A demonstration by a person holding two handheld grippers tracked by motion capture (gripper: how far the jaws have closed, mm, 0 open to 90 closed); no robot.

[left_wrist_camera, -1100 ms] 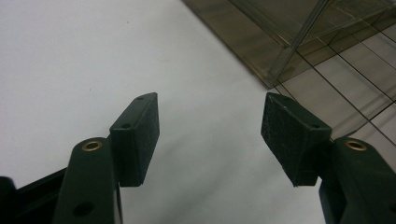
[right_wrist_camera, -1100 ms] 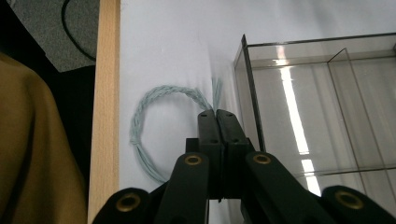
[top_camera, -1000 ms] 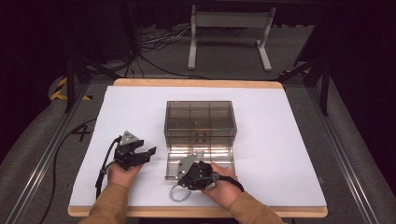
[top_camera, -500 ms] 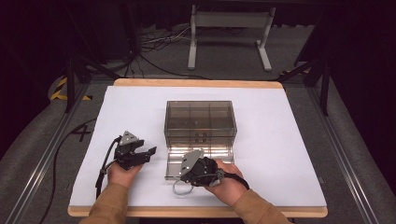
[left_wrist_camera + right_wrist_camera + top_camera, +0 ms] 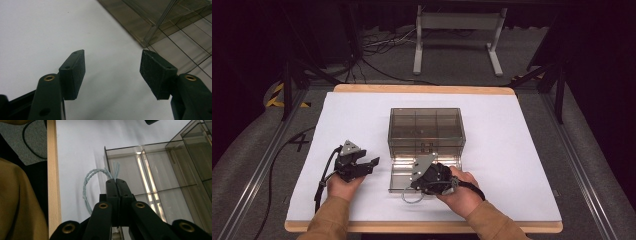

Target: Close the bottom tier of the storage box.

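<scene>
Right gripper (image 5: 116, 182) has its fingers clamped on a pale blue twisted cord (image 5: 86, 187), whose loop hangs over the table's near edge side, just left of the open tray (image 5: 150, 170) of the smoky plastic box (image 5: 426, 127). Left gripper (image 5: 371, 164), fingers apart, waits beside the box, farther from the cord.

Bright white tabletop (image 5: 522, 150), dark surroundings, perhaps slightly soft focus.

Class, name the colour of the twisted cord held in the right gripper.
Pale blue cord, clearest in the right gripper view.
</scene>
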